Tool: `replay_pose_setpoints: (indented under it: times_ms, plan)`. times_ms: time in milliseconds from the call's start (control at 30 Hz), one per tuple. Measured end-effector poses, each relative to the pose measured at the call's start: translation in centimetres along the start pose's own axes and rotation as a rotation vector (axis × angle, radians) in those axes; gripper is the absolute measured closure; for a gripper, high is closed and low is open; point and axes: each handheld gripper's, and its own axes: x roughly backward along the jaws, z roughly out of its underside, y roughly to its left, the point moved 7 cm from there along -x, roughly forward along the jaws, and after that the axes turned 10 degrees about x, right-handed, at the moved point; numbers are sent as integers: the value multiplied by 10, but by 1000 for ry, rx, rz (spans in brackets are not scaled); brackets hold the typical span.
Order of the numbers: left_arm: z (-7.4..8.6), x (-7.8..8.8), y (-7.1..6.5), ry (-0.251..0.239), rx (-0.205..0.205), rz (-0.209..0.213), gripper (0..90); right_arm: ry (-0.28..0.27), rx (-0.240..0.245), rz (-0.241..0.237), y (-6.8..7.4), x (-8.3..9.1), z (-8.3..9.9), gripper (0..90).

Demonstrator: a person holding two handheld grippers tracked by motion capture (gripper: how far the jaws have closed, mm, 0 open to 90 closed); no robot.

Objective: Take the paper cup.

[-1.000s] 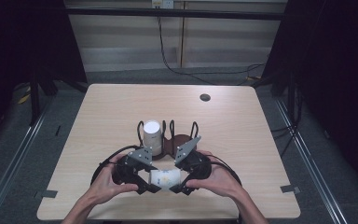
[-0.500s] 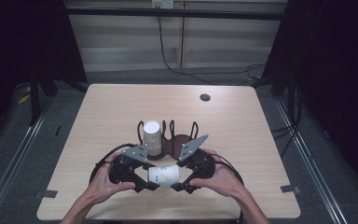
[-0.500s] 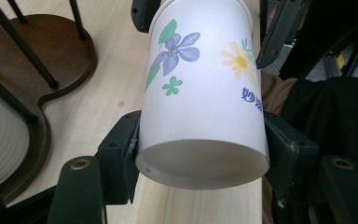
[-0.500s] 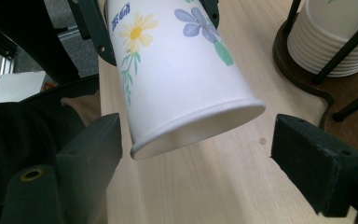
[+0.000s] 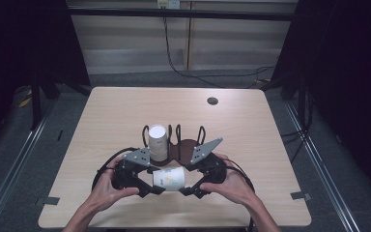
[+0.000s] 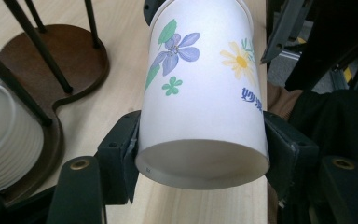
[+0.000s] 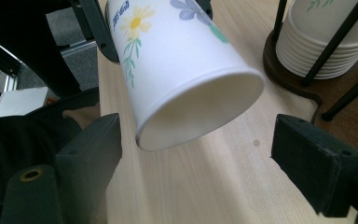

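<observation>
wooden table (image 5: 251, 140) under me | my left gripper (image 6: 200, 154) clamps the paper cup (image 6: 203, 93) near its base, held sideways | my right gripper (image 7: 196, 154) spread wide around its open rim, not touching | cup rack (image 5: 186, 147) just beyond

This looks like a lab or test bay set up for recording, not a home. A plain light wooden table with rounded corners (image 5: 125, 111) stands alone at the frame's centre on grey carpeted flooring (image 5: 38, 145). Black curtains (image 5: 24, 43) close off the upper left and the right side. Metal rails (image 5: 9, 169) run along the floor at lower left and lower right. At top centre, black cables (image 5: 174, 53) hang down a pale panelled wall (image 5: 125, 53) from a small socket. Grey tape patches mark the floor beside the table's near corners.
</observation>
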Motion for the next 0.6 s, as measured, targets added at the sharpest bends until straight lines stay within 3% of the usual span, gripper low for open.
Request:
replay_pose_setpoints:
  times_ms: [167,267,533,600]
  plan:
    - [-1,0,0,-18,12,-2,367,-40,-20,3,-2,3,-1,156]
    - [0,0,1,-11,-3,0,368,-73,-38,7,-3,7,-2,156]
    - [0,-1,0,-57,-4,17,368,-132,-51,25,-6,13,-3,155]
    - [-1,0,0,-70,-7,5,368,-135,-59,20,-6,13,-3,155]
